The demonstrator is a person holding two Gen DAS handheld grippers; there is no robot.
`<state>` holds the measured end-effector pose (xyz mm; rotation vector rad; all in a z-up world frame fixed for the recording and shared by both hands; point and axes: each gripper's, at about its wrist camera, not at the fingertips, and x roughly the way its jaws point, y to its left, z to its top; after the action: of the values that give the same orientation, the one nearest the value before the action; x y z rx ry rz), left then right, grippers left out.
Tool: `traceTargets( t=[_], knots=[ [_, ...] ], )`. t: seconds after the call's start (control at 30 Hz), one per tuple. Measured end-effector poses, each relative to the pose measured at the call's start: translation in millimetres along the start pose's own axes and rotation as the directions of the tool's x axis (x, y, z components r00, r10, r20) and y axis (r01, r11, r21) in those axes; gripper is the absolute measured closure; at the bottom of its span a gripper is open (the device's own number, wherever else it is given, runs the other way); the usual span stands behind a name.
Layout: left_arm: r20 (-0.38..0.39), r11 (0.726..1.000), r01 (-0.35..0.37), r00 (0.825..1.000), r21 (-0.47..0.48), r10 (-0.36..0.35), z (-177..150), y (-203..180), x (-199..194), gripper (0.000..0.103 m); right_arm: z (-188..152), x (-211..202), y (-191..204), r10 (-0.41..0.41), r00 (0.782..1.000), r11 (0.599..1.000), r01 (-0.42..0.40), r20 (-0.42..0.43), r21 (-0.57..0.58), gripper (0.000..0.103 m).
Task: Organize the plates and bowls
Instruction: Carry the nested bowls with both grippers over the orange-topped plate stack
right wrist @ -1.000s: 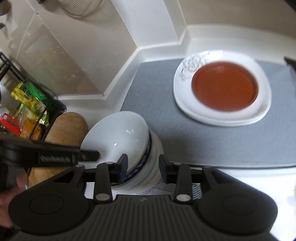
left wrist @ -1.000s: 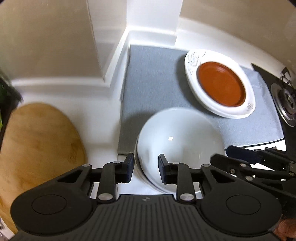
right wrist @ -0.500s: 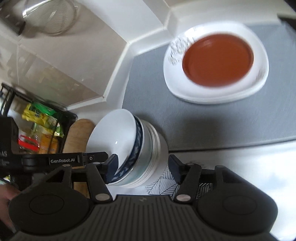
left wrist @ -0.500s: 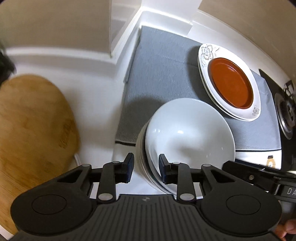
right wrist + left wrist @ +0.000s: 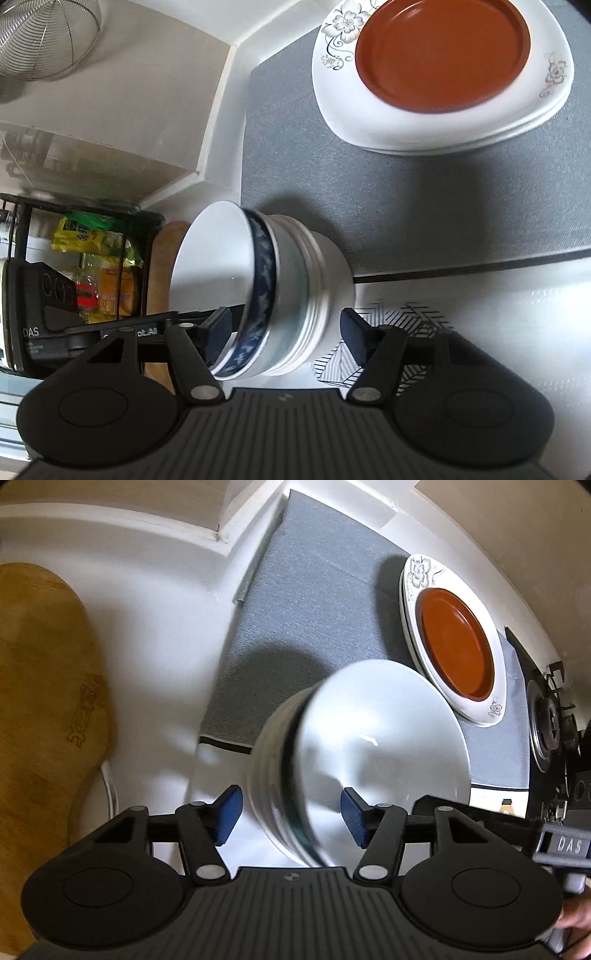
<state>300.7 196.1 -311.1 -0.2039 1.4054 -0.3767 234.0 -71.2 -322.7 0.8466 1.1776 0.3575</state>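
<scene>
We saw bright, even light, a soft shadow on the grey mat [image 5: 317, 602] left of the motion-blurred bowl stack [image 5: 354, 753], and fisheye bending with dark corners.

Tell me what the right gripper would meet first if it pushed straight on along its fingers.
Probably the stack of bowls: it already sits between the open pads of the right gripper, untouched, with the blue-patterned bowl nearest the left pad. Depth is hard to judge through the fisheye.

The bowl stack [image 5: 354, 760] is blurred, its base hidden behind the tongs.
</scene>
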Motion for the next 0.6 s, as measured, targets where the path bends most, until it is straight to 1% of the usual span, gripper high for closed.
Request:
traceTargets(
  t=[0.07,0.17,0.23,0.3,0.37,0.43,0.5,0.6],
  knots=[
    [-0.004,1.000,0.018,1.000,0.006,-0.018,2.0,2.1,1.7,0.043,1.3,-0.1,-1.9,0.005,1.000,1.000,-0.005,0.000,0.017,0.033],
    [0.006,0.999,0.038,0.999,0.022,-0.038,6.4,1.1,3.5,0.042,3.3,4.3,-3.2,-0.010,1.000,1.000,0.010,-0.002,0.013,0.032],
    [0.001,0.998,0.060,0.998,0.014,-0.060,10.5,2.8,6.9,0.040,4.2,6.3,-7.8,-0.018,1.000,0.999,0.018,0.005,0.027,0.028],
    [-0.008,0.997,0.076,0.997,0.004,-0.076,14.2,5.1,11.6,0.033,3.1,10.0,-12.8,-0.007,1.000,0.999,0.007,0.001,0.052,0.026],
    [-0.012,0.997,0.074,0.997,-0.002,-0.074,15.8,6.3,13.6,0.030,3.4,14.8,-15.7,-0.003,1.000,0.998,0.005,-0.020,0.067,0.023],
    [-0.012,0.997,0.078,0.997,-0.008,-0.078,16.9,6.4,14.2,0.030,4.0,21.8,-15.0,-0.003,0.998,0.998,0.007,-0.055,0.064,0.020],
    [-0.009,0.996,0.087,0.996,-0.022,-0.088,17.3,7.3,15.5,0.029,6.4,29.1,-13.1,-0.015,0.997,0.999,0.019,-0.080,0.042,0.020],
    [-0.005,0.994,0.097,0.995,-0.051,-0.097,16.4,9.7,17.2,0.028,10.4,34.4,-9.1,-0.019,0.997,0.999,0.022,-0.074,0.033,0.021]
  ],
)
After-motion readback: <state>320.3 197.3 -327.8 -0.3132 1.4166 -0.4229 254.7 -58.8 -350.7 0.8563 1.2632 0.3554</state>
